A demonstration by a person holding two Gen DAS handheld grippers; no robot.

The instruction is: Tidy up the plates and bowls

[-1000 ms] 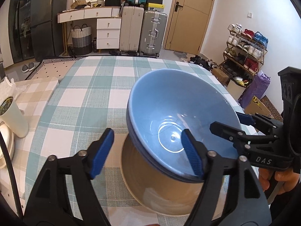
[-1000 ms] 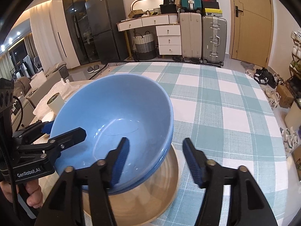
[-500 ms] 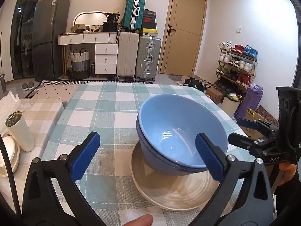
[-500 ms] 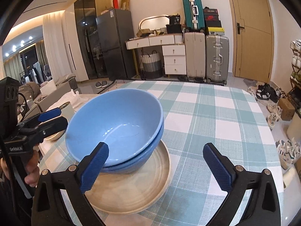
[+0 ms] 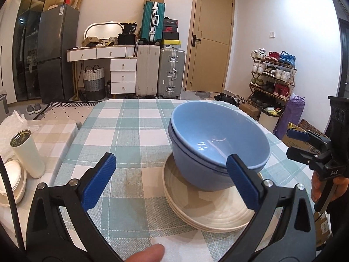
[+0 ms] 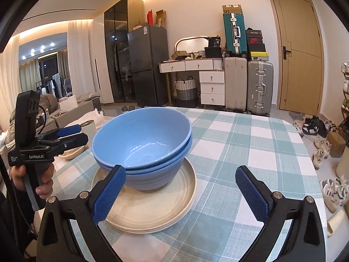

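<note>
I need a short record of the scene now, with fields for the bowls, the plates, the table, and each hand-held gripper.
bowls: two blue bowls, nested, standing upright on the plates
plates: stack of cream plates lying on the table, under the bowls
table: covered with a green and white checked cloth
left hand-held gripper: open, holds nothing, its jaws have just been opening, apart from the bowls
right hand-held gripper: open, holds nothing, its jaws have just been opening, apart from the bowls
beside the table: white cup at left

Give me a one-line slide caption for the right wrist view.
Two nested blue bowls stacked on cream plates, right gripper open and clear.
</note>
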